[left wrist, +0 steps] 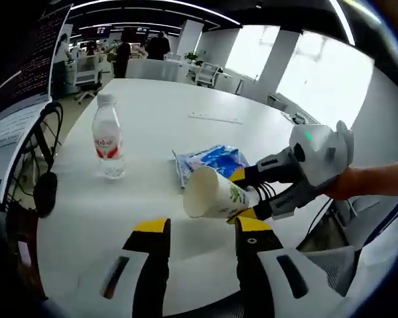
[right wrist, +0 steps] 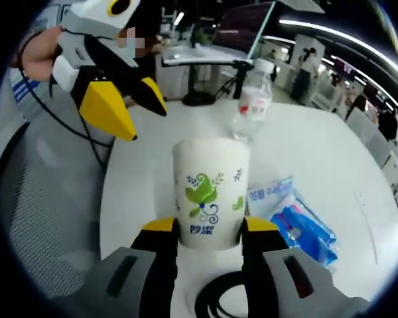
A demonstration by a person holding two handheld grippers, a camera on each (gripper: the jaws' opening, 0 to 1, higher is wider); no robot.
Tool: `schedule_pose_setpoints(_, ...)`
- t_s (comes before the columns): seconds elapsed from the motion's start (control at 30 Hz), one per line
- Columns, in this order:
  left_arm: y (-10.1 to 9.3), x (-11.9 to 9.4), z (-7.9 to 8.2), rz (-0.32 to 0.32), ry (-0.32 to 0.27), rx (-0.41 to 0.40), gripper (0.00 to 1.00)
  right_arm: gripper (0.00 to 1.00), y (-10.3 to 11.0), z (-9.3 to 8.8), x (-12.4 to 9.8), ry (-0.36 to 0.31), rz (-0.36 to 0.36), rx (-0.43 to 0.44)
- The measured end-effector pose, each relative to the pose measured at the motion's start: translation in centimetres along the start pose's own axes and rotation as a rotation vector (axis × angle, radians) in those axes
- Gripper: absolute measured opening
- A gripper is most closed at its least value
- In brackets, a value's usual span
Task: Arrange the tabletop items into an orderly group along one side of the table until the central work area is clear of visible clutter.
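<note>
I'm holding the cup point(right wrist: 210, 192) in my right gripper point(right wrist: 211, 233), jaws pinching its base, above the bench point(left wrist: 186, 99); left gripper point(left wrist: 202, 228) spread. Next I'm setting it beside the bottle point(left wrist: 108, 139).

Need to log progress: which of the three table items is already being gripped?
The paper cup, clamped in the right hand-held gripper. The water bottle and blue packet sit free.

One paper cup point(right wrist: 209, 194), one water bottle point(left wrist: 108, 137) and one blue packet point(left wrist: 211, 161) are counted on the white surface point(left wrist: 159, 119).
</note>
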State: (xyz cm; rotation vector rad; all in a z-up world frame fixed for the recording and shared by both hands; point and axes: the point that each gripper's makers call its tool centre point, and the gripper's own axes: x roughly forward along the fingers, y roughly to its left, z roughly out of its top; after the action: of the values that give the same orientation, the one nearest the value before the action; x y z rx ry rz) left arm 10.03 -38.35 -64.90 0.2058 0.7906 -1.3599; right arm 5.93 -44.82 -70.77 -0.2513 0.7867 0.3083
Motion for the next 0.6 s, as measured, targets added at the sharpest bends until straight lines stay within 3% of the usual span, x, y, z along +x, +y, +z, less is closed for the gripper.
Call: schedule_pose_setpoints(0.6,-1.7,0.7,0.5,-0.055,0.003,-0.003,0.37,0.36,0.5,0.2,-1.2,-0.006,-0.013,-0.03)
